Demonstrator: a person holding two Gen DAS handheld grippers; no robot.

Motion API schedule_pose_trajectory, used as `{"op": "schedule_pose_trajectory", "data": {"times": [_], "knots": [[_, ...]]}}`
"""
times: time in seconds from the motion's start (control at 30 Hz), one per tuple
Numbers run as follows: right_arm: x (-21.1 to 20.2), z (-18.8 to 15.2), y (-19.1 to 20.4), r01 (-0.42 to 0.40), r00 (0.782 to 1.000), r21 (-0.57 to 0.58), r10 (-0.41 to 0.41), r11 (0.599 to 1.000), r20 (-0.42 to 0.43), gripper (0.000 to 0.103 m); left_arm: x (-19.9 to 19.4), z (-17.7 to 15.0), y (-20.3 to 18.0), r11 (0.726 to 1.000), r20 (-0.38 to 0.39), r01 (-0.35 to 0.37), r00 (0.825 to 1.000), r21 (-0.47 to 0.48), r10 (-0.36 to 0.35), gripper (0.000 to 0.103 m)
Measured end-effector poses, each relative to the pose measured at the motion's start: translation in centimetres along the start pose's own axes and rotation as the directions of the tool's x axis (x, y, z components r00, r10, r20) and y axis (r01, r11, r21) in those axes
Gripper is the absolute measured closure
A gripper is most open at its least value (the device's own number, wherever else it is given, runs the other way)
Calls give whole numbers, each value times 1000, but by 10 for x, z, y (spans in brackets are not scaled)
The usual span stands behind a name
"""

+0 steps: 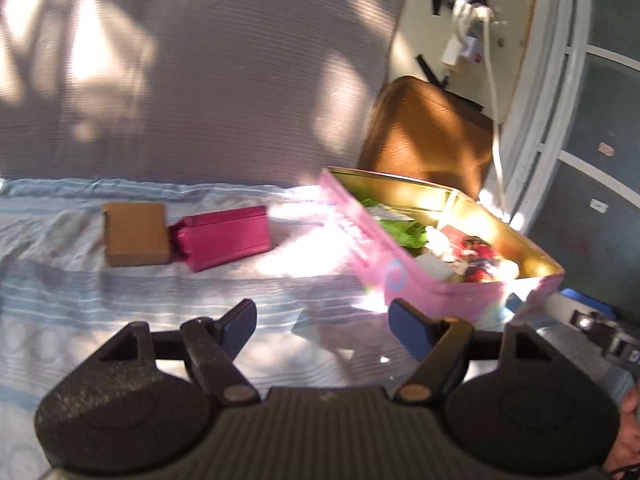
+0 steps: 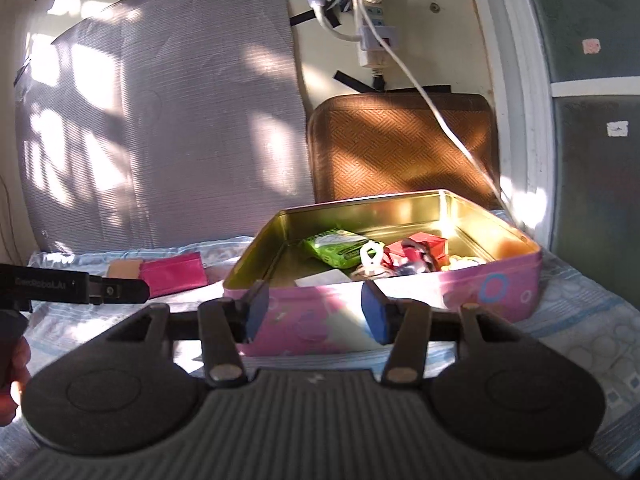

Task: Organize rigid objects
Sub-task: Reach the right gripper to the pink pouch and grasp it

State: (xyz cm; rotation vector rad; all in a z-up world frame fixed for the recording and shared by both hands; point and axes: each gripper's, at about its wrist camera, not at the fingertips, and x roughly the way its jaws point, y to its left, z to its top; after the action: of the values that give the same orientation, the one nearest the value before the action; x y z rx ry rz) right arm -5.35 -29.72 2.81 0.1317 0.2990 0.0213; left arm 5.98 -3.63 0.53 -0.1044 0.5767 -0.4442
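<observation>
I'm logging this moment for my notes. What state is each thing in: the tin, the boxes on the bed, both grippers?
pink tin: lid off, partly filled with small items
magenta box: closed, lying on the bedsheet outside the tin
brown box: closed, touching the magenta box
left gripper: open, holding nothing
right gripper: open, holding nothing

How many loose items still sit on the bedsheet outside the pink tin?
2: a flat brown cardboard box and a magenta pouch touching its right side, both left of the tin. Others may lie out of view.

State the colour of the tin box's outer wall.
Pink with blue rings, on the tin box; clearest in the right wrist view.
</observation>
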Motion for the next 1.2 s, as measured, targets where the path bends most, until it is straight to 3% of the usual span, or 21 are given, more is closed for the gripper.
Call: {"op": "schedule_pose_trajectory", "data": {"times": [0.07,0.13,0.3,0.33,0.37,0.43,0.5,0.57,0.63,0.7,0.8,0.87,0.9,0.97,1.0,1.07,1.2], "knots": [[5,1,18,-56,998,-31,56,998,-5,48,-7,-6,32,990,5,-137,991,10,137,28],[15,1,40,-123,992,-59,121,991,-32,47,-15,-10,64,975,3,-221,975,-13,221,29],[61,4,90,-275,955,-92,261,957,-139,47,-33,-18,143,892,16,-408,908,-193,419,29],[73,6,99,-295,948,-91,279,951,-157,47,-34,-20,155,873,-4,-416,903,-255,429,32],[84,9,109,-311,941,-93,292,946,-172,47,-38,-21,171,864,-11,-364,923,-347,384,32],[110,15,127,-324,935,-104,301,940,-190,47,-45,-22,184,845,16,-333,927,-418,374,32],[136,22,142,-315,937,-146,283,938,-205,47,-46,-23,186,847,23,-308,936,-433,352,32],[166,28,150,-292,943,-186,250,938,-220,38,-46,-23,184,858,31,-290,942,-424,334,32],[200,35,151,-281,943,-180,237,942,-234,17,-42,-21,184,867,28,-277,948,-414,317,31],[229,43,149,-266,944,-165,222,950,-246,12,-40,-21,184,870,21,-273,951,-412,309,31],[268,59,127,-209,945,-23,196,978,-262,10,-38,-21,185,871,18,-266,954,-412,300,29],[292,66,111,-182,928,117,210,976,-307,10,-35,-19,184,874,12,-268,954,-405,298,28],[303,66,106,-158,914,168,209,973,-348,11,-35,-19,184,876,10,-269,955,-400,297,28],[315,59,103,-128,865,206,211,970,-456,29,-35,-19,184,879,10,-266,956,-396,293,28],[315,53,105,-123,840,198,208,972,-502,53,-35,-19,184,879,10,-263,957,-398,291,28],[296,45,103,-164,840,212,249,963,-481,57,-36,-19,185,878,13,-257,958,-404,287,28],[227,28,94,-296,794,288,402,911,-456,64,-39,-19,182,893,39,-213,968,-396,248,28]]}}
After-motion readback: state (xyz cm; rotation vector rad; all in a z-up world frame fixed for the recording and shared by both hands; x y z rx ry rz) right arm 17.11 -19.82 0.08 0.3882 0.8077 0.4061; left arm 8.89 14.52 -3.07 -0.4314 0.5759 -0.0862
